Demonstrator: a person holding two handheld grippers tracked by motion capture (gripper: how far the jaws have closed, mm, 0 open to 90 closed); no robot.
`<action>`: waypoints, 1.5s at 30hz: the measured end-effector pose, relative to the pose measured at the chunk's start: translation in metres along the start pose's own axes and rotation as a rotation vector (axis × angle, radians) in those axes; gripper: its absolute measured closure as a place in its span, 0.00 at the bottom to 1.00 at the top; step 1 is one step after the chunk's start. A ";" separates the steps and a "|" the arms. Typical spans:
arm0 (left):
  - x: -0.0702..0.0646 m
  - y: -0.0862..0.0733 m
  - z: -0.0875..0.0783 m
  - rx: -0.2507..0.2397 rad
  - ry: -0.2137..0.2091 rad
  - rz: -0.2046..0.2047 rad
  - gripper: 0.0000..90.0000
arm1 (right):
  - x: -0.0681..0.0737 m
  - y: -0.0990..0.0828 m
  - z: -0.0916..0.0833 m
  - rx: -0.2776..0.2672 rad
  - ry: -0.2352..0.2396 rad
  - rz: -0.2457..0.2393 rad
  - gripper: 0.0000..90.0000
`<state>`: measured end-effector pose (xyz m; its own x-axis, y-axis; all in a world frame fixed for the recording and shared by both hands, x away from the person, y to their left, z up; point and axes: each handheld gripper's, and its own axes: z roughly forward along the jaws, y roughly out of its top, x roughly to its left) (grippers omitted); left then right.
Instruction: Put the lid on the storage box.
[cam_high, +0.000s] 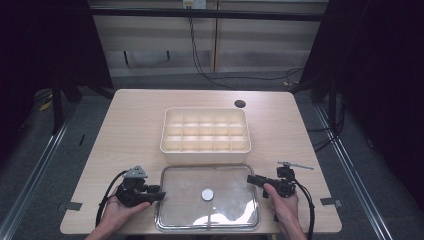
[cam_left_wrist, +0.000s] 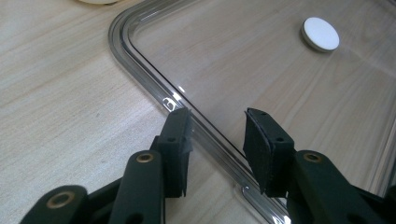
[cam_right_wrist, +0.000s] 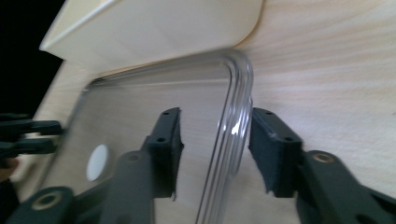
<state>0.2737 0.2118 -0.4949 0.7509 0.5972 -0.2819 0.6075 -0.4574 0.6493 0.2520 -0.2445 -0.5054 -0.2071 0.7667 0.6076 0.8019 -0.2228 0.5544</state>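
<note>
Straddling opposite rims of the clear lid (cam_high: 207, 197) lying flat just before the compartment box (cam_high: 205, 135) — left gripper (cam_left_wrist: 215, 140) and right gripper (cam_right_wrist: 215, 149), both parted, gripping nothing — seemingly poised to lift it level

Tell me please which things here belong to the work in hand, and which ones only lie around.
In the job:
- clear lid, flat on the table
- left hand-held gripper, open, astride the lid's left rim
- right hand-held gripper, open, astride its right rim
- probably the compartment box behind the lid

Just there:
- dark round hole in the table
- cables on the floor
</note>
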 end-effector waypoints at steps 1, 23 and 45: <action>0.001 0.000 0.000 0.000 -0.006 -0.003 0.67 | 0.000 -0.001 0.000 0.000 0.035 0.014 0.63; 0.000 0.000 0.000 -0.005 0.026 0.019 0.64 | 0.003 0.002 0.003 0.067 0.139 -0.072 0.66; 0.007 0.000 0.000 -0.052 0.056 -0.047 0.35 | 0.006 0.002 -0.006 -0.035 0.163 -0.105 0.83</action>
<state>0.2789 0.2162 -0.4972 0.7054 0.6538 -0.2738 0.6265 -0.3944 0.6723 0.2490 -0.2437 -0.4968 -0.3788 0.6800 0.6278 0.7518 -0.1695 0.6373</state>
